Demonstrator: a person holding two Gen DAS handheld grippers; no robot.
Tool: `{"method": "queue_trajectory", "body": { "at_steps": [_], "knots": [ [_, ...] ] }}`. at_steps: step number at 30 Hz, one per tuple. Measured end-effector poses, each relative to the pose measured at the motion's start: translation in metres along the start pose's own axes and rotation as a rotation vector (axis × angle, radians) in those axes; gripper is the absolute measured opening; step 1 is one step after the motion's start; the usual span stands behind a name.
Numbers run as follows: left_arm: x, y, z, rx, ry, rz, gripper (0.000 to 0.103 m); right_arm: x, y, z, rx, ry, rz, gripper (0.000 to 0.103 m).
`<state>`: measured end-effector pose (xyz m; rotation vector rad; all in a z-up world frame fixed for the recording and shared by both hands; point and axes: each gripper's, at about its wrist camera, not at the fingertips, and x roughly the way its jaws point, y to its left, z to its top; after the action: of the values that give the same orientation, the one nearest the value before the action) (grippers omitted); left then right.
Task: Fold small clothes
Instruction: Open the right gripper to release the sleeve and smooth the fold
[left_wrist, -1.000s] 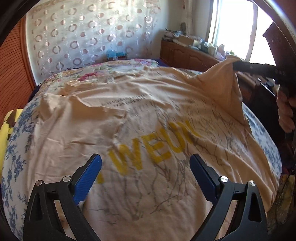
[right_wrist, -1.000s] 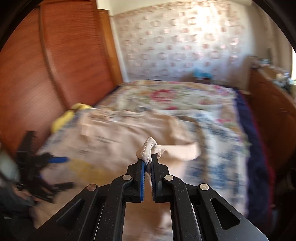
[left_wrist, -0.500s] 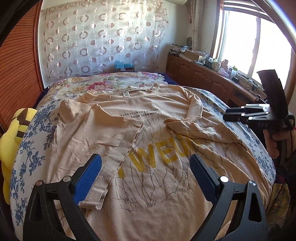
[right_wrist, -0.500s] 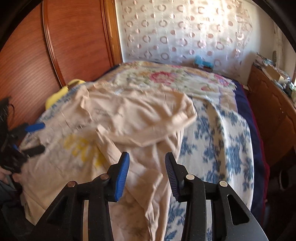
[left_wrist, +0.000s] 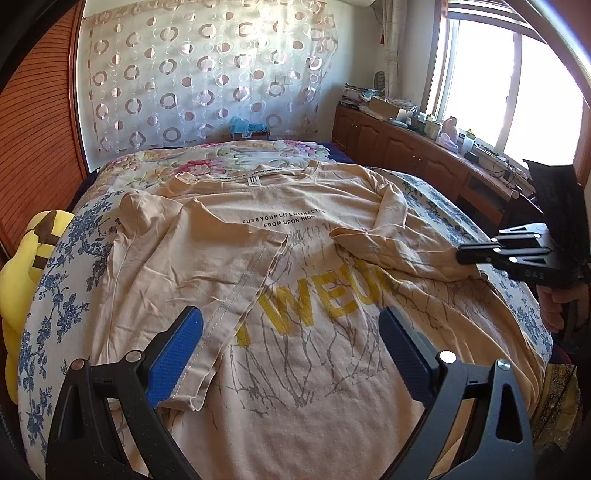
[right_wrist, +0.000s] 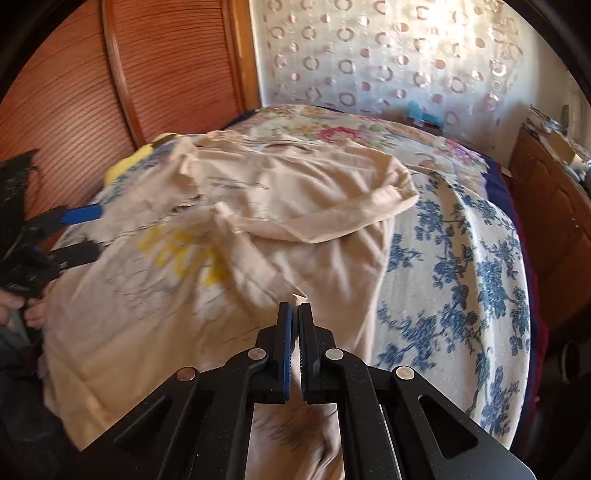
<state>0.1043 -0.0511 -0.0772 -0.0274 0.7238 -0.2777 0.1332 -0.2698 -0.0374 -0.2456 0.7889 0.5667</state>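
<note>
One shirt (left_wrist: 295, 295) lies flat on the bed (left_wrist: 55, 295), spread out ahead of both grippers, its long axis running straight away from the left gripper (left_wrist: 291, 350): hem nearest, collar farthest, toward the curtain (left_wrist: 207, 81). Its print faces up and reads upright from that side. Both sleeves are folded in over the chest (the one off the left finger lies flat, the other is rumpled).

Left gripper hovers over the hem end with its jaws spread wide, nothing between them. Right gripper (right_wrist: 294, 308) has just been closing; its jaws are together on a small pinch of the shirt's side edge, at the rumpled sleeve's side.

Beyond the left gripper's left finger a yellow plush (left_wrist: 22, 266) sits at the bed's edge against the wooden panel (left_wrist: 37, 129). A cluttered cabinet (left_wrist: 406, 140) runs under the window (left_wrist: 517, 92) off to its right.

Pale tan cloth, yellow block letters, grey branch lines, small black text above.
</note>
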Motion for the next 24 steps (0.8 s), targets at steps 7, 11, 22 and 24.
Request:
{"method": "queue_trajectory", "body": {
  "at_steps": [7,11,22,24],
  "knots": [
    [-0.003,-0.001,0.001,0.003,-0.01,0.006,0.097,-0.003,0.021,-0.023,-0.057,0.035,0.056,0.003],
    [-0.003,0.0,-0.001,0.0,-0.01,0.007,0.097,-0.003,0.017,-0.025,-0.012,0.059,0.115,0.003],
    [-0.011,0.006,-0.001,-0.02,-0.043,0.015,0.097,-0.007,0.012,0.011,-0.004,-0.041,0.06,0.032],
    [-0.01,0.008,-0.001,-0.023,-0.041,0.016,0.097,0.004,0.013,0.017,-0.001,-0.035,0.029,0.032]
  ]
}}
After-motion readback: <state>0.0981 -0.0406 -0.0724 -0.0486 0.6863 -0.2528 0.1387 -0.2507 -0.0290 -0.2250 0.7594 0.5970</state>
